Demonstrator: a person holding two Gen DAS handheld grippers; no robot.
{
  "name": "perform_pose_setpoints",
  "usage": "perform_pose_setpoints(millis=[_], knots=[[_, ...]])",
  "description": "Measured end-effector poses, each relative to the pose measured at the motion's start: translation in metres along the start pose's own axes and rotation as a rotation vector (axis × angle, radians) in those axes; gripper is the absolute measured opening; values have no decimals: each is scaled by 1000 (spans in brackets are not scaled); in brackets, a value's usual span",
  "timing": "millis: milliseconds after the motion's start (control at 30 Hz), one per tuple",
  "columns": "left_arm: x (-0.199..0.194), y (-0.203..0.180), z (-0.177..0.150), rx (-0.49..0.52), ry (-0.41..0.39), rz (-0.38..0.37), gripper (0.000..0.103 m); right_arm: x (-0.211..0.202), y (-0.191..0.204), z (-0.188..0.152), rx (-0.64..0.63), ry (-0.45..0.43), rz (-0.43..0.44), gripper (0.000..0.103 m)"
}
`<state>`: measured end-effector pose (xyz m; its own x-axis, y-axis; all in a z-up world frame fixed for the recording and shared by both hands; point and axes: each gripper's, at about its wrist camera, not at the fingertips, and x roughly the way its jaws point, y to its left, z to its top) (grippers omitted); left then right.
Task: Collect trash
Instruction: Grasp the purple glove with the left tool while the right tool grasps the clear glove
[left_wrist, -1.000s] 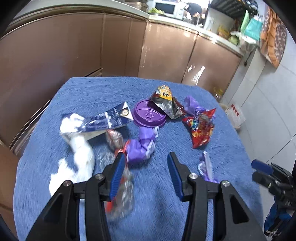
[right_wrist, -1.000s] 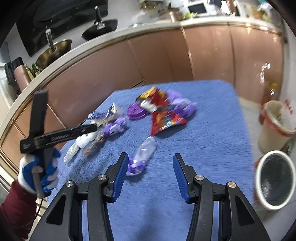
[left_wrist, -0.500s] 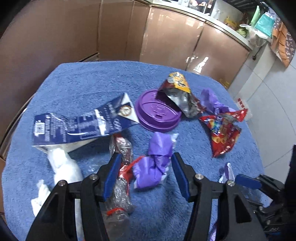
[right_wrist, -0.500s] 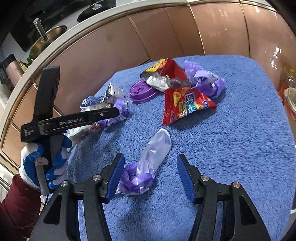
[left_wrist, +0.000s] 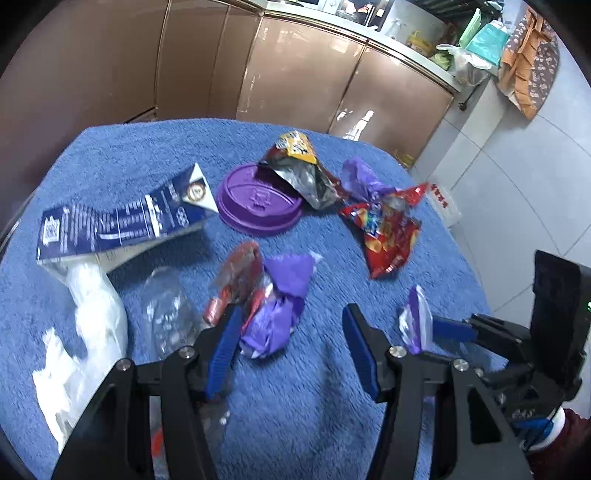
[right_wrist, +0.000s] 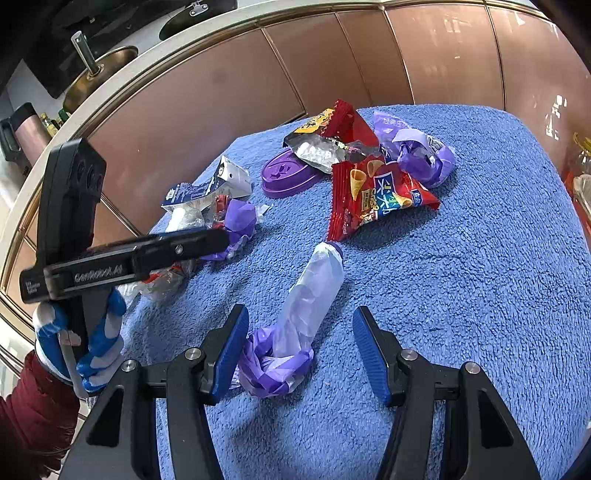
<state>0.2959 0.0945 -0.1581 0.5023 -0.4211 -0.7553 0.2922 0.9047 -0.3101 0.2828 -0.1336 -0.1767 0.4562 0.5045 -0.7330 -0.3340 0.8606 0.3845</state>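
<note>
Trash lies on a blue towel (left_wrist: 314, 413). My left gripper (left_wrist: 291, 347) is open, low over a crumpled purple wrapper (left_wrist: 277, 314) that sits between its fingers, nearer the left one. My right gripper (right_wrist: 299, 350) is open around a pale purple wrapper (right_wrist: 303, 314) lying lengthwise between its fingers. Farther off lie a red snack bag (right_wrist: 373, 195), a purple cup lid (left_wrist: 255, 203), a foil snack bag (left_wrist: 303, 173), a blue carton (left_wrist: 125, 221), clear plastic (left_wrist: 166, 314) and white tissue (left_wrist: 92, 306). The left gripper also shows in the right wrist view (right_wrist: 218, 240).
Brown cabinet fronts (left_wrist: 295, 74) stand behind the towel-covered table. Another purple wrapper (right_wrist: 417, 151) lies at the far side. The table's right edge drops to a tiled floor (left_wrist: 517, 184). The right gripper's body (left_wrist: 517, 347) is at the left wrist view's right edge.
Both grippers have moved down and forward toward the towel. The purple wrapper now sits between the left fingers, and the pale wrapper sits between the right fingers. Both stay open.
</note>
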Motion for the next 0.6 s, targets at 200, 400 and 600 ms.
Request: perform_pose_setpoints(millis=[200, 400, 600], knots=[[-6, 6, -4, 10, -1, 45, 55, -4, -1, -3, -5, -2, -2, 58], [7, 10, 1, -10, 9, 51, 42, -2, 0, -3, -10, -3, -4, 58], [19, 3, 7, 9, 32, 68, 26, -4, 1, -4, -21, -1, 10, 47]])
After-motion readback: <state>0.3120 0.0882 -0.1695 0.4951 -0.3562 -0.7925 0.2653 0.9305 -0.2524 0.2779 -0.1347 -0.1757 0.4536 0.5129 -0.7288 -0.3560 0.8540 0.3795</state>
